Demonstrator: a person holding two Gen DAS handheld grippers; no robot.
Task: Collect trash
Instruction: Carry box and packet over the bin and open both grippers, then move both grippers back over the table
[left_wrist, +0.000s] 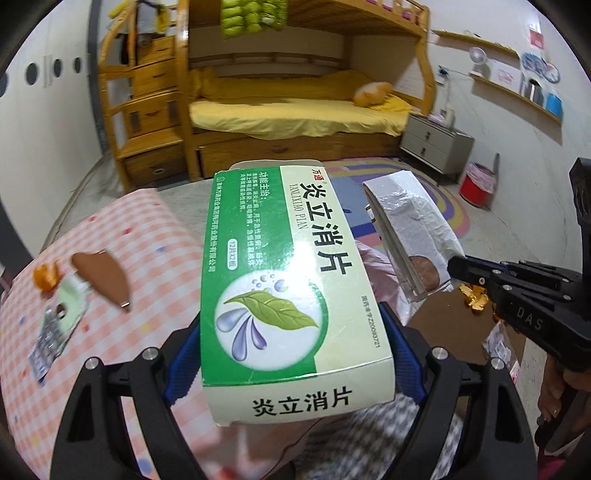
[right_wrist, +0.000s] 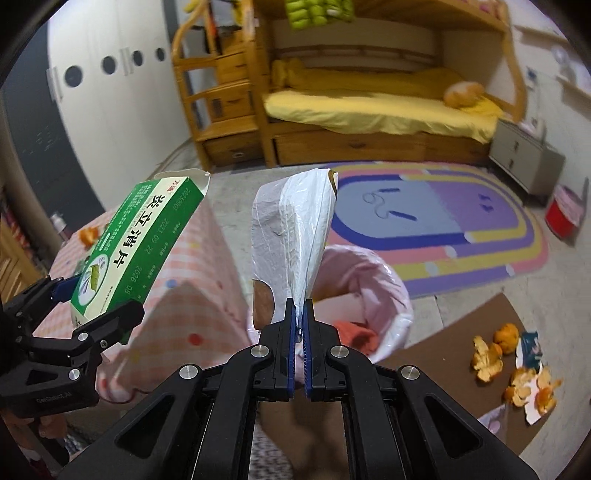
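Note:
My left gripper (left_wrist: 295, 332) is shut on a green and white medicine box (left_wrist: 280, 258), its blue pads (left_wrist: 397, 339) pressing on the box's two long sides. The box's far flap stands open. In the right wrist view the same box (right_wrist: 140, 243) is held tilted over the table's edge. My right gripper (right_wrist: 300, 310) is shut on the lower edge of a crumpled white plastic wrapper (right_wrist: 291, 229) with a brown round patch. The wrapper hangs upright above a bin lined with a pink bag (right_wrist: 388, 280). From the left wrist view, the right gripper (left_wrist: 456, 267) and wrapper (left_wrist: 410, 225) are at the right.
A table with a pink checked cloth (left_wrist: 147, 236) carries orange peel (left_wrist: 46, 275), a brown flat piece (left_wrist: 103, 278) and a blister pack (left_wrist: 51, 332). Cardboard on the floor (right_wrist: 461, 332) holds orange peels (right_wrist: 517, 369). A red bin (right_wrist: 561, 218), a rug and a bunk bed lie beyond.

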